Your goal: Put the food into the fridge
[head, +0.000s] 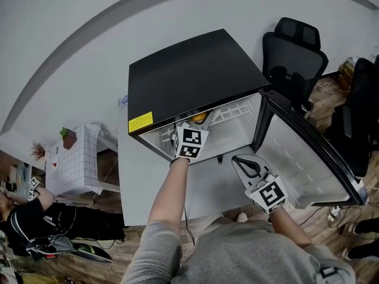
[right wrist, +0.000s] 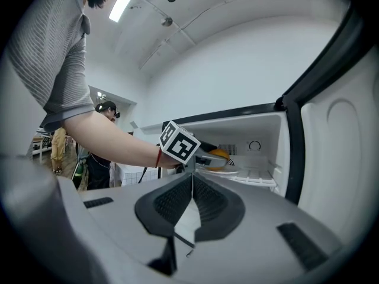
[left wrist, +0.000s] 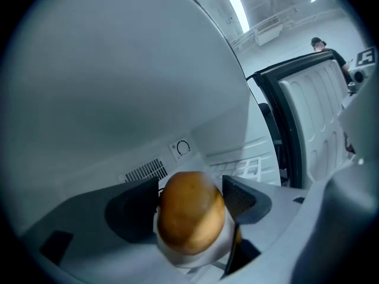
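Looking down, head view: left gripper [head: 190, 125] reaches into the open fridge [head: 195, 76] with the food [head: 199, 116] at its tip. The right gripper [head: 235, 158] hangs outside, near the door [head: 302, 158].
Left gripper view: jaws pinch the food [left wrist: 190, 212] from both sides. It is golden-brown and smooth over a white base, longer up the picture than across the jaws, rounded end uppermost.
Right gripper view: jaws pressed together, nothing between. The food [right wrist: 218, 154] shows orange inside the fridge.

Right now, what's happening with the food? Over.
Left tool shut on the bun, inside the fridge. Right tool shut, empty, outside. Door open, path clear.
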A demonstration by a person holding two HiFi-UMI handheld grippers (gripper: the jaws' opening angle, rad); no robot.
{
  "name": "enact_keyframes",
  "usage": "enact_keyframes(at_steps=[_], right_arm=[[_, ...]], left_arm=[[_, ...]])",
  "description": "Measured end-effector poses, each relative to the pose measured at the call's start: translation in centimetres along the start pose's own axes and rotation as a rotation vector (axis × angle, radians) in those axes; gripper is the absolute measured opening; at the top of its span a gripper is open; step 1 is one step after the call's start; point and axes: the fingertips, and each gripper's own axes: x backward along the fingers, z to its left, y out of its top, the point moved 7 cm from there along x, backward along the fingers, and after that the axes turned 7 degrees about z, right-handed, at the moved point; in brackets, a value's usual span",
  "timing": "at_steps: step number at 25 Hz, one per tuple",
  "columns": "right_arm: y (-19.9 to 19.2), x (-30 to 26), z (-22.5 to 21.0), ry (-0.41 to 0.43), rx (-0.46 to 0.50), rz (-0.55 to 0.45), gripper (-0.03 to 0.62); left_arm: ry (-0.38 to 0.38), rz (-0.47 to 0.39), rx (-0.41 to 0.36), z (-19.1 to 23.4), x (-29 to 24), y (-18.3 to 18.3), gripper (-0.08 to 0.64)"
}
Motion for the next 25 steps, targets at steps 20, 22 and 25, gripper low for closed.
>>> enact_keyframes(at_steps=[20,22,25], right_arm=[[-0.5,0.9,-0.3,0.001,-0.005,-0.048,0.012],[-0.8,1.0,-0.3,-0.006,-0.01,-0.039,0.012],[-0.7,1.0,-0.1,-0.002,-0.002,-0.045,0.012]], left_arm=[[0.02,0.019,-0.006,-0.1,0.2,-0.1,0.347],[0.023,0.019,-0.006,-0.1,0.4,-0.1,0.347],[0.032,0.009,-0.001,-0.1,1.0,-0.2,0.347]])
